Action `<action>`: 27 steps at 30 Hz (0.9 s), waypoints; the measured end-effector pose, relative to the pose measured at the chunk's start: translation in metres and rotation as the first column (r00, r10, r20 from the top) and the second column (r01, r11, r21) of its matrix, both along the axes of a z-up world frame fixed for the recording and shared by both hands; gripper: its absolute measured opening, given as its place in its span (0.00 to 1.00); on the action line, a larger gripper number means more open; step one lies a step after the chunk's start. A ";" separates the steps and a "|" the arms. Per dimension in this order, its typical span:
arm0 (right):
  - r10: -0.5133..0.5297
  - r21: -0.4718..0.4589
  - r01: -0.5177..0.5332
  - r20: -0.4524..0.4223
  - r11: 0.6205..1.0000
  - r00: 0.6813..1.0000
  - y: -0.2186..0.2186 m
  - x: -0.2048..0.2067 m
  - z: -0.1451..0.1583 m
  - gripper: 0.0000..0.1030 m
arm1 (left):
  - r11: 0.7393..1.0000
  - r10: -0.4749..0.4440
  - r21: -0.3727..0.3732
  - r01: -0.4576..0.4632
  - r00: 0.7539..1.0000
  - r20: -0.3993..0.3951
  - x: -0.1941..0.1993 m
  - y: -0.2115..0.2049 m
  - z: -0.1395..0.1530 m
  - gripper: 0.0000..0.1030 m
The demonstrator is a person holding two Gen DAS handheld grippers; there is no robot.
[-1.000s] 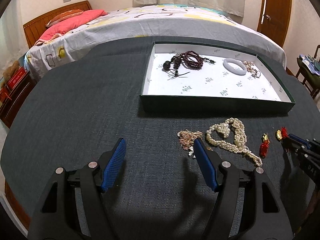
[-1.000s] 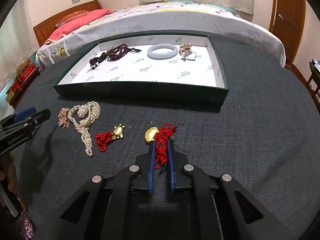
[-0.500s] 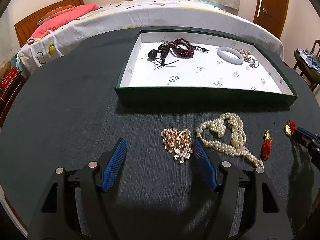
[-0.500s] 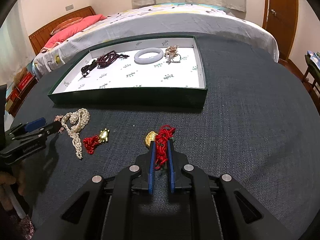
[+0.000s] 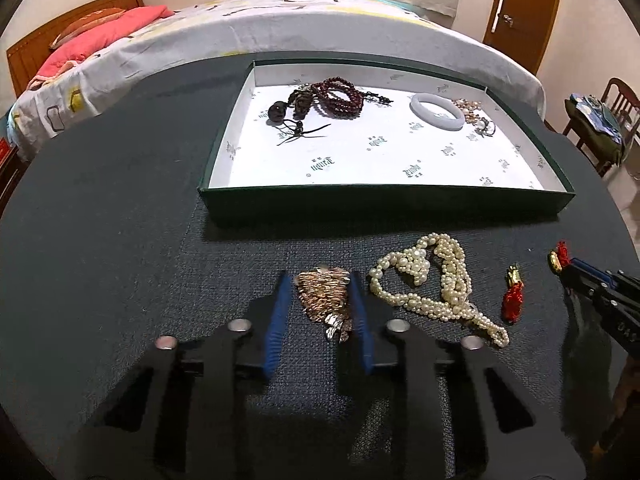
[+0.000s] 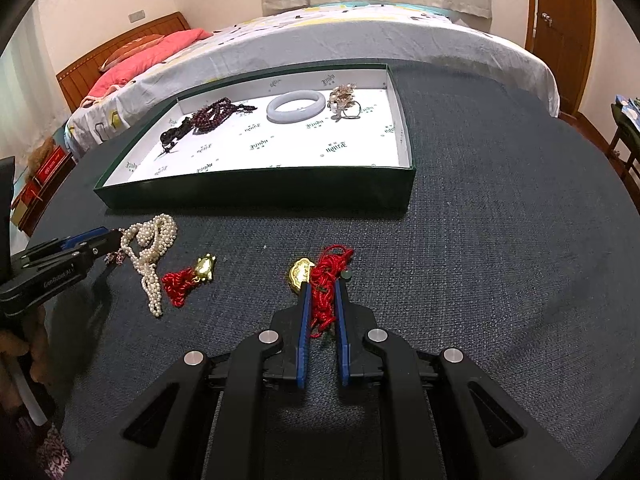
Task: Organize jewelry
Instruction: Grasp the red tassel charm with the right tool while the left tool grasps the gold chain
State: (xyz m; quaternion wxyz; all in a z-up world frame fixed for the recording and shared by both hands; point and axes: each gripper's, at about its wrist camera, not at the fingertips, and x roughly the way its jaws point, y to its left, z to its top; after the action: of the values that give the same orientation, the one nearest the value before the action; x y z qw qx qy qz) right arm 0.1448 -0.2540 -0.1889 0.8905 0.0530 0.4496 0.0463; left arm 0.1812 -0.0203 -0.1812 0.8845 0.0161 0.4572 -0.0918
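On the dark cloth lies a rose-gold chain bundle (image 5: 322,300), between the blue pads of my left gripper (image 5: 320,280). The jaws are closing; the right pad touches the bundle and a thin gap shows at the left pad. To its right lie a pearl necklace (image 5: 436,280) and a red tassel with a gold charm (image 5: 513,296). My right gripper (image 6: 322,284) is shut on a red cord (image 6: 326,292) with a gold charm (image 6: 300,274) at the tips. The green tray (image 5: 384,200) with white lining sits just beyond.
The tray holds dark red beads (image 5: 336,92), a white bangle (image 5: 438,112) and a small pale cluster (image 5: 476,114). A bed (image 5: 320,28) runs behind the table, a wooden door (image 5: 524,0) stands at back right and a chair (image 5: 612,120) to the right.
My left gripper slid forward so the rose-gold bundle sits between its pads, then the jaws narrowed from wide apart to close around it. The right gripper stayed shut on the red cord.
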 end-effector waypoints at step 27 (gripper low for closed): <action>-0.005 -0.016 0.006 0.023 1.000 1.000 0.003 -0.002 0.005 0.12 | 0.999 -0.011 0.052 0.009 0.999 0.040 -0.014 0.007 0.006 0.14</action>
State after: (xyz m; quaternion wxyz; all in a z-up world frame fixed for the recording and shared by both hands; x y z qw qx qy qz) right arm 0.1430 -0.2508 -0.1843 0.8961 0.0466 0.4396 0.0409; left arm 0.1675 -0.0131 -0.1750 0.8923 0.0430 0.4415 -0.0839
